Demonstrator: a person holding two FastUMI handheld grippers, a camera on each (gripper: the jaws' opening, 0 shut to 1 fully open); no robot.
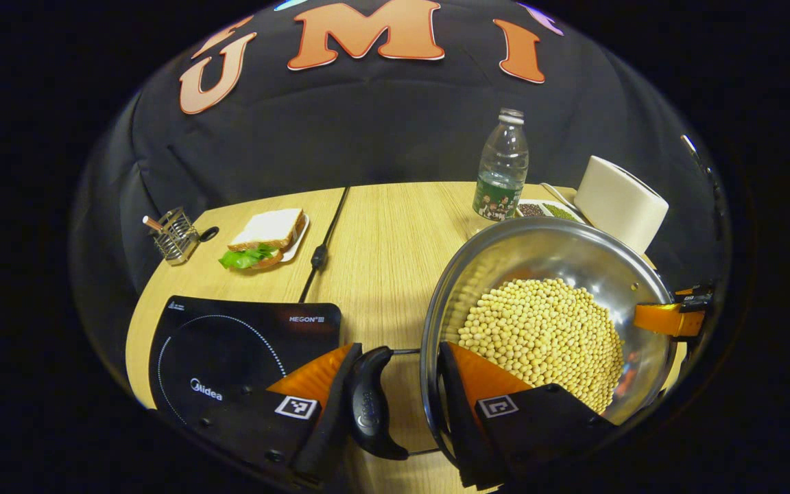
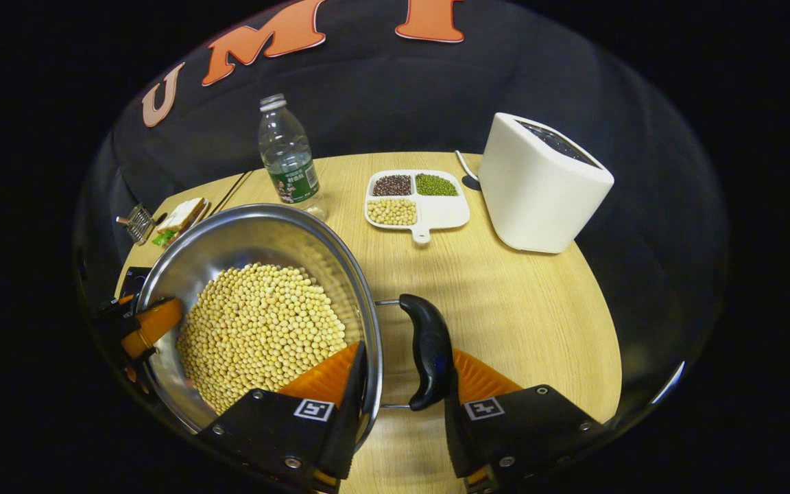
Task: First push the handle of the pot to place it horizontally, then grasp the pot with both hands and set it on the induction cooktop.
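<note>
Shiny steel pot (image 1: 546, 254), glossy black plastic handles (image 1: 371, 405), matt wood-grain table (image 1: 388, 233).

Steel pot (image 1: 546, 309) of soybeans, lower right of frame, handles (image 1: 371, 405) horizontal; black induction cooktop (image 1: 230, 350) lower left.

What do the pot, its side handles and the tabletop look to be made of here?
The pot looks like polished stainless steel: its inner wall mirrors the beans. Each handle seems to be glossy black moulded plastic on thin wire brackets, judging by the soft highlights. The table shows pale wood grain with a matte finish; solid wood or laminate cannot be told apart.
</note>
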